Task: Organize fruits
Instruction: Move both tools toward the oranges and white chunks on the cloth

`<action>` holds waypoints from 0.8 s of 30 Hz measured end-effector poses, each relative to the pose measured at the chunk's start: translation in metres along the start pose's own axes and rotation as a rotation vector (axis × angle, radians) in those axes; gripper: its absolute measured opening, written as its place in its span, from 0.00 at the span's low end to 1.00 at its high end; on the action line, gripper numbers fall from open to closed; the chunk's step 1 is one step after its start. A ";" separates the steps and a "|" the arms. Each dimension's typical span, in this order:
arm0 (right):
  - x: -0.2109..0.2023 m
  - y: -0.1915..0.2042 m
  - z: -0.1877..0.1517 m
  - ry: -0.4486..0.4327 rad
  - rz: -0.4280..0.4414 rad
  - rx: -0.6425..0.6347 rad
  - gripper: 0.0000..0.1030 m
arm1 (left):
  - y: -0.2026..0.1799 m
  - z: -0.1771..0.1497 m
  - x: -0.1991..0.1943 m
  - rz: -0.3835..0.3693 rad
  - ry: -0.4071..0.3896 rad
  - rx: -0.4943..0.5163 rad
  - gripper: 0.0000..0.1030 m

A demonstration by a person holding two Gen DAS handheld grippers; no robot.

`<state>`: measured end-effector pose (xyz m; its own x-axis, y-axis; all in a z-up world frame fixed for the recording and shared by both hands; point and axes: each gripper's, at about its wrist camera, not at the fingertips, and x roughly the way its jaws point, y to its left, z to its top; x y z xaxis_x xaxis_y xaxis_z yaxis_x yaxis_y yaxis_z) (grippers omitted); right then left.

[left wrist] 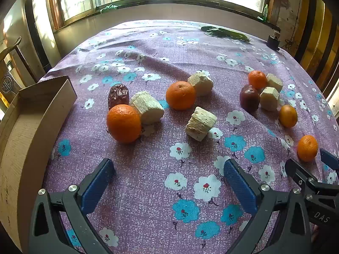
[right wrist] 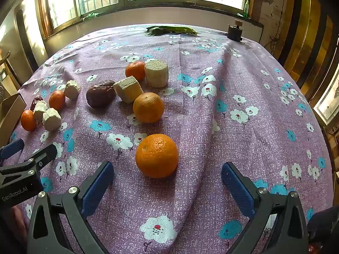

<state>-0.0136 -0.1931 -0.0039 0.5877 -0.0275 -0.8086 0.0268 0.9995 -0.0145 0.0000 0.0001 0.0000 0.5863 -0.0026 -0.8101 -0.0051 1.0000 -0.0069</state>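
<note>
We hold both grippers wide open with nothing in them. An orange (right wrist: pixel 157 155) sits just ahead between our right fingers (right wrist: pixel 237 182). More fruit lies beyond our left fingers (left wrist: pixel 97 182), with a box (left wrist: pixel 31 127) beside them.

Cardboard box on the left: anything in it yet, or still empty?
Empty as far as shown: the left wrist view shows only bare cardboard inside the cardboard box. Its near end is cut off by the frame, so that part cannot be told.

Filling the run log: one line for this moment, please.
left tongs: open, empty | right tongs: open, nearest orange just ahead | cardboard box: no fruit visible
</note>
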 end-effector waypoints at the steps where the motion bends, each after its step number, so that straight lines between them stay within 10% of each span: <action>1: 0.000 0.001 0.001 0.000 -0.003 0.001 1.00 | 0.000 0.000 0.000 0.001 -0.001 0.001 1.00; 24: -0.071 0.029 -0.001 -0.186 0.195 0.016 1.00 | 0.035 -0.004 -0.091 -0.002 -0.206 0.018 1.00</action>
<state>-0.0553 -0.1625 0.0524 0.7213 0.1622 -0.6734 -0.0895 0.9859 0.1416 -0.0572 0.0357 0.0710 0.7395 -0.0046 -0.6732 0.0095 0.9999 0.0036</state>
